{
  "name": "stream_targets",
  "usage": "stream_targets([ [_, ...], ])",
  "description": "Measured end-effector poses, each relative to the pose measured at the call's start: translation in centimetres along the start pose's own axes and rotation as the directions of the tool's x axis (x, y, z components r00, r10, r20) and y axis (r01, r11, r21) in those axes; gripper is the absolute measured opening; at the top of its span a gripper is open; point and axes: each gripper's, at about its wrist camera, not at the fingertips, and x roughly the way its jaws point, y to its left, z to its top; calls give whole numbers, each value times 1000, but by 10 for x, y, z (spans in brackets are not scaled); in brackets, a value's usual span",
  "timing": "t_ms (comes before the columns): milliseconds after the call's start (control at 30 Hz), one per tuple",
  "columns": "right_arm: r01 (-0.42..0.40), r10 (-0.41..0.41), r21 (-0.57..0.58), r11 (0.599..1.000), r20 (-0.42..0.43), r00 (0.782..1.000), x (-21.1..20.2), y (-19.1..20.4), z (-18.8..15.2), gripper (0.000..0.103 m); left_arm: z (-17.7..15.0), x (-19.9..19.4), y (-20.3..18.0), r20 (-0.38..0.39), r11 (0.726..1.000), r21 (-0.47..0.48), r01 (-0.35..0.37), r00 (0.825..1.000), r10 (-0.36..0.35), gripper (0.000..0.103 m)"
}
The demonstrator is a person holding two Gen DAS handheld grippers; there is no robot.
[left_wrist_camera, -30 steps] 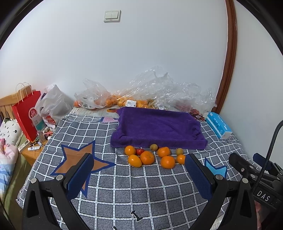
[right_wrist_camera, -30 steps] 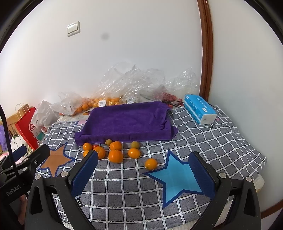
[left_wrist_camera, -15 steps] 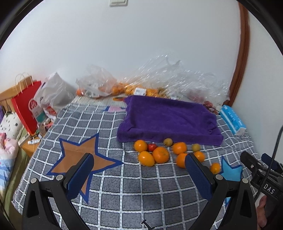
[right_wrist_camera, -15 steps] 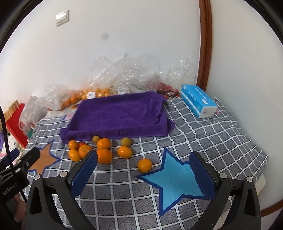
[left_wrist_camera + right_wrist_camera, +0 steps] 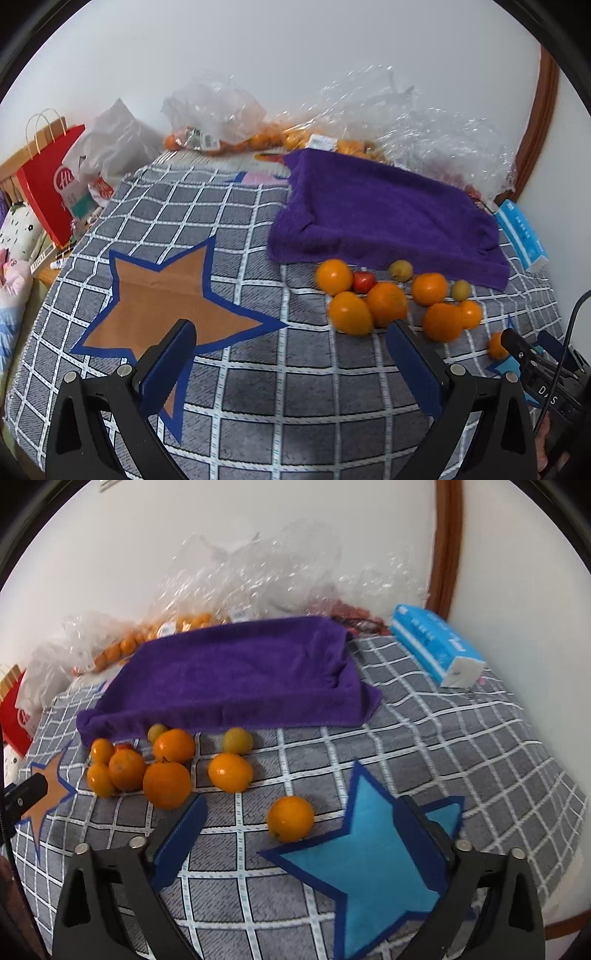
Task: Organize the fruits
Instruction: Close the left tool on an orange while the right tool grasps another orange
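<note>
Left wrist view, grey checked bedspread [image 5: 258, 387], white wall [image 5: 295, 55].

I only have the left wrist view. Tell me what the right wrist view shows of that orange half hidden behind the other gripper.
Observer: The lone orange lies whole on the checked cover, apart from the cluster of oranges and just beside the blue star.
Operator: Report the right gripper.
Observer: The right gripper has its jaws open, and they have just been closing a little. The lone orange lies ahead, in line with the gap, untouched.
Operator: Check that star for fruit.
Observer: No fruit lies on the part of it that shows.
</note>
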Motion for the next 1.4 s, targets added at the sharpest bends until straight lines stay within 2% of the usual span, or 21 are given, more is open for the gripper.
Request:
stream_targets([
  [100, -8, 7, -10, 1000, -16, 1000, 13, 1, -2, 84, 0, 10, 6, -23, 1000, -19, 12, 1000, -12, 103],
  [233, -21, 22, 19, 1000, -81, 996, 34, -6, -10, 64, -2, 19, 7, -29, 999, -23, 42, 999, -43, 103],
  [267, -26, 29, 30, 999, -93, 995, 39, -8, -13, 62, -2, 22, 5, -30, 998, -20, 54, 998, -54, 101],
  [367, 1, -1, 9, 1000, -48, 999, 38, -7, -15, 60, -4, 30, -4, -44, 997, 8, 75, 996, -74, 98],
  [467, 0, 0, 8, 1000, -42, 999, 41, -7, -16, 60, -4, 42, -13, -69, 996, 38, 83, 994, -81, 92],
  [600, -4, 4, 0, 1000, -45, 999, 44, -8, -13, 60, -4, 54, -18, -86, 993, 26, 116, 990, -113, 85],
  [667, -11, 11, -3, 1000, -48, 999, 46, -8, -12, 60, -3, 60, -20, -90, 992, 14, 127, 988, -126, 75],
  [733, -15, 14, -12, 1000, -49, 999, 46, -8, -11, 60, -2, 65, -22, -100, 991, 1, 135, 986, -134, 71],
  [800, -21, 20, -16, 1000, -48, 999, 46, -9, -11, 61, -2, 65, -26, -82, 991, 4, 133, 988, -132, 62],
  [867, -35, 35, -9, 999, -41, 999, 46, -10, -11, 62, -3, 64, -30, -85, 984, 25, 175, 981, -172, 42],
  [933, -40, 39, -8, 999, -41, 998, 46, -11, -11, 62, -4, 62, -33, -98, 979, 46, 200, 976, -195, 35],
  [1100, -62, 61, -7, 998, -46, 997, 44, -14, -12, 62, -9, 49, -30, -82, 983, 118, 139, 988, -130, 35],
  [1300, -65, 64, -18, 998, -34, 997, 43, -11, -14, 62, -8, 63, -29, -107, 984, 81, 161, 982, -153, 36],
  [1400, -71, 70, -26, 997, -33, 997, 42, -11, -15, 62, -7, 65, -32, -73, 986, 78, 150, 987, -144, 35],
])
